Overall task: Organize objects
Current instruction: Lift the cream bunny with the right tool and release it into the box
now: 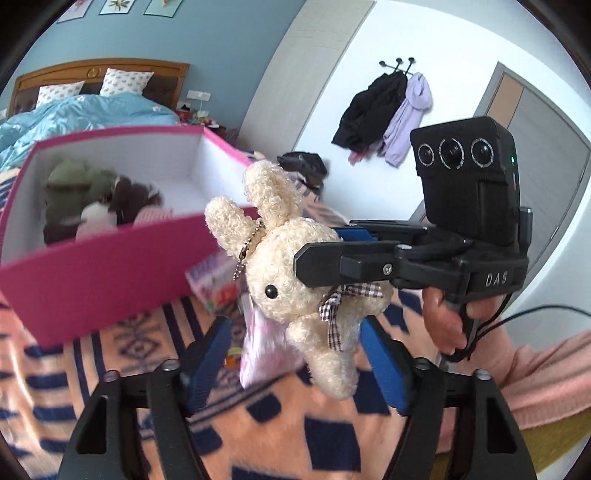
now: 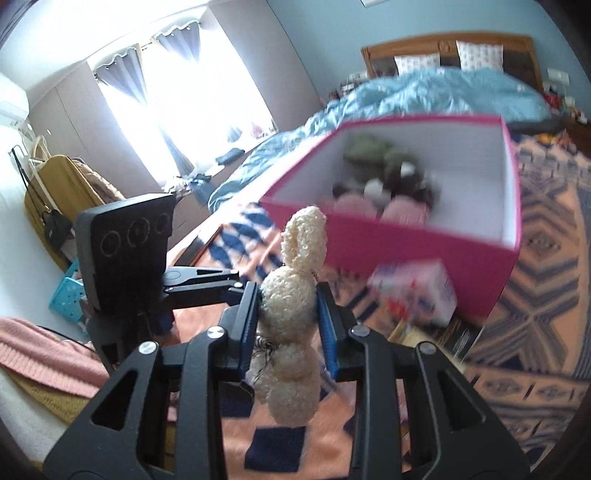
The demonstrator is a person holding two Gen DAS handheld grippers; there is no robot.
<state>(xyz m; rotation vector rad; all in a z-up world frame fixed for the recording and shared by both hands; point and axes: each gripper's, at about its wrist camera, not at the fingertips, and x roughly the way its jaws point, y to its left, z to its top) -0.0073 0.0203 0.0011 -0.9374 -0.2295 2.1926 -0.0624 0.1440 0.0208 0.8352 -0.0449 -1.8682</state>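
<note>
Right gripper (image 2: 286,317): clamped on the cream bunny (image 2: 291,332), lifted clear of the blanket (image 2: 535,295).
Left gripper (image 1: 295,365): jaws apart, nothing held, under the bunny.
Pink box (image 2: 406,247): ahead, slightly right; bunny upright, ears up.

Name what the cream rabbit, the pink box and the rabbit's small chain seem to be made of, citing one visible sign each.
Cream rabbit: plush fabric, judging by curly, looped pile.
Pink box: probably cardboard; thin, stiff, matte walls, white inside.
Chain: likely metal; small shiny beads.

Blue wall (image 1: 221,33), wooden headboard (image 1: 99,72), bright curtained window (image 2: 177,92), coats on wall hooks (image 1: 384,110).
</note>
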